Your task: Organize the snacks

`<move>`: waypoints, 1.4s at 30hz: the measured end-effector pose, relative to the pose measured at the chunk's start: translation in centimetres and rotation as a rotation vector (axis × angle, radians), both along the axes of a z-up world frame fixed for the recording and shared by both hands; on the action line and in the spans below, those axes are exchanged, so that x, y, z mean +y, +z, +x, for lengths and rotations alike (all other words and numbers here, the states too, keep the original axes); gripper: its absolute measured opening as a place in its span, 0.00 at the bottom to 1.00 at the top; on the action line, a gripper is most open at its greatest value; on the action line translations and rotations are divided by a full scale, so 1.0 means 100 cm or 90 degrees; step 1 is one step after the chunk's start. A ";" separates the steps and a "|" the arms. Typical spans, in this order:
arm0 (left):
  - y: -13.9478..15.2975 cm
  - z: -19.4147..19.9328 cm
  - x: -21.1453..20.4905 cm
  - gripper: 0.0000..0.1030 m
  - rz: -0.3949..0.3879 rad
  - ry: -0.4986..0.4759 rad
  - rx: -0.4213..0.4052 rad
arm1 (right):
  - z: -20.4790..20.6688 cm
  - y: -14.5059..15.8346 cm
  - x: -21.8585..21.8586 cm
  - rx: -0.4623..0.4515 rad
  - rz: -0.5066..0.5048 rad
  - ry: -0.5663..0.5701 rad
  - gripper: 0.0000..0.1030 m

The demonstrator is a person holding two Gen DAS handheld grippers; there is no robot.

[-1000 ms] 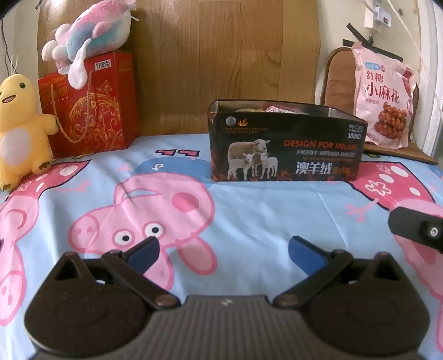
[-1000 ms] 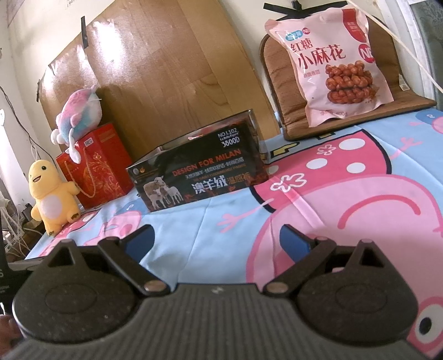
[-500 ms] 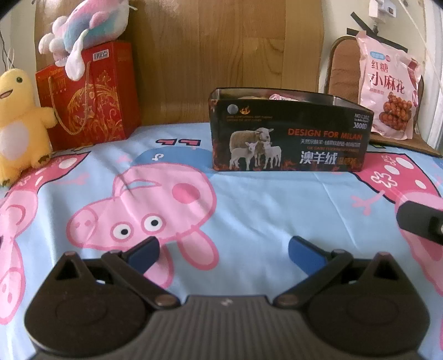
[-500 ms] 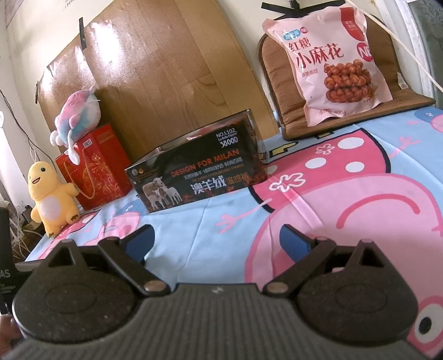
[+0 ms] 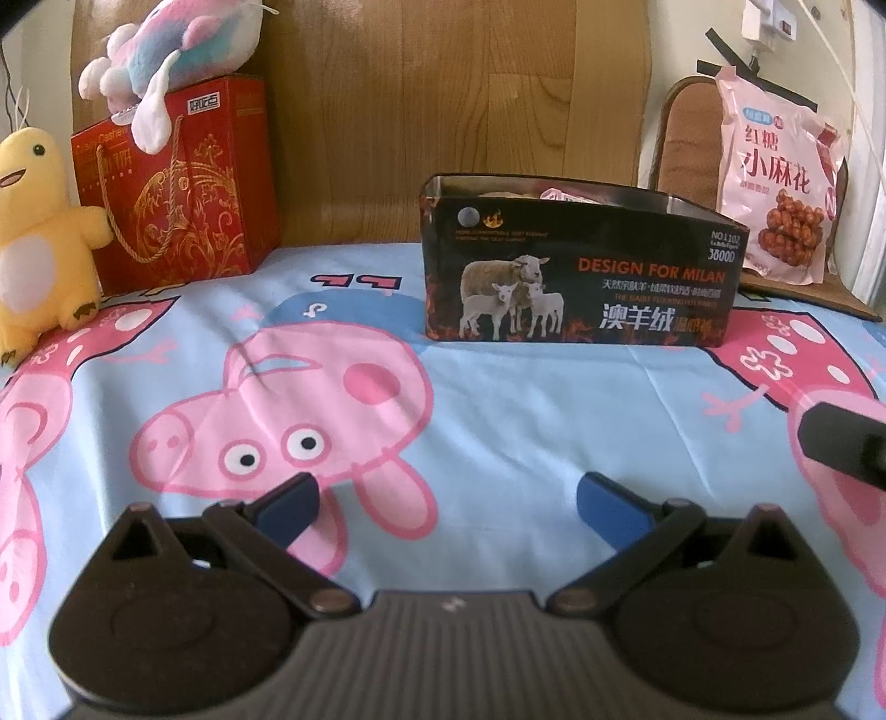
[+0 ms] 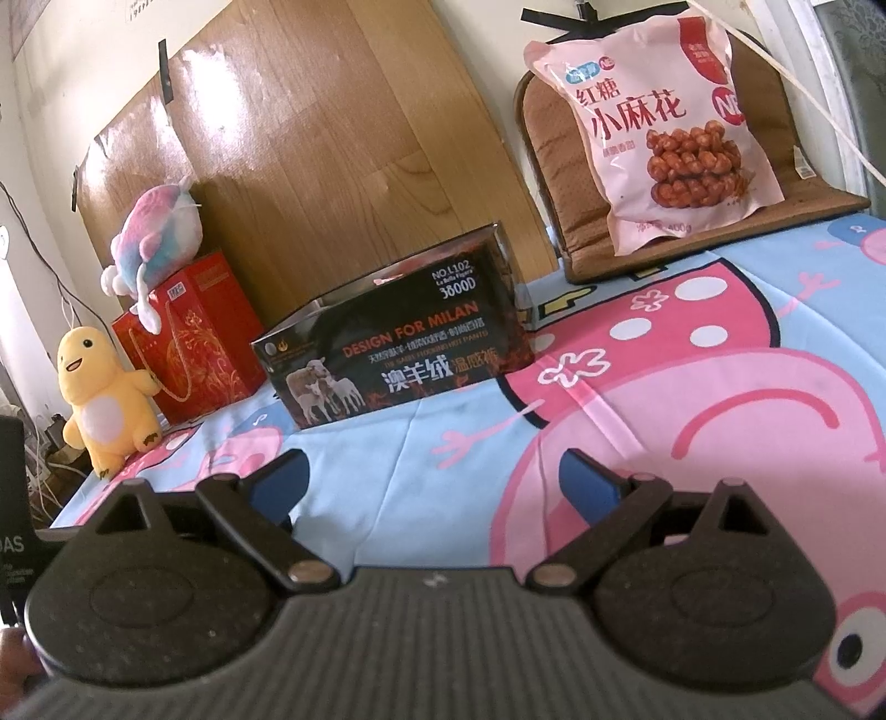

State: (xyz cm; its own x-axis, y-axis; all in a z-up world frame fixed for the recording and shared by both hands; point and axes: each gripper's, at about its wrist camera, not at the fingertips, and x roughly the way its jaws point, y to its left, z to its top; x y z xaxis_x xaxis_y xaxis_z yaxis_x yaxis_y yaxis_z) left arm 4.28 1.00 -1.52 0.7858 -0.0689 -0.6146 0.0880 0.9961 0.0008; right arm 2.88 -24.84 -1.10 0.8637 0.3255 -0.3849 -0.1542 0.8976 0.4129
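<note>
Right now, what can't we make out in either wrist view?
- Contents of the black box: left wrist view shows only a pink corner above the rim; the front wall hides the rest. Right wrist view is too low to see inside.
- Small print on the pink snack bag: too small and blurred.
- Right tool in the left view: cut off by the frame edge.
- Bedsheet nearest the tools: hidden by the tool bodies.

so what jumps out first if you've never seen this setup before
Probably the pink cartoon pig sheet that covers the whole surface, with the black sheep-print box standing open-topped at its middle. Next, the pink snack bag propped upright on a brown cushion at the back right. At the back left, a yellow plush stands beside a red gift bag topped by a pastel plush.
</note>
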 end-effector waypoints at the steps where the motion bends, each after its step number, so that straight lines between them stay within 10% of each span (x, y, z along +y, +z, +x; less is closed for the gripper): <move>1: 0.000 0.000 0.000 1.00 -0.001 0.000 0.000 | 0.000 0.000 0.000 0.000 0.000 0.000 0.96; 42: 0.000 0.000 -0.003 1.00 0.022 0.002 -0.004 | -0.005 0.003 -0.001 -0.022 0.003 0.013 0.95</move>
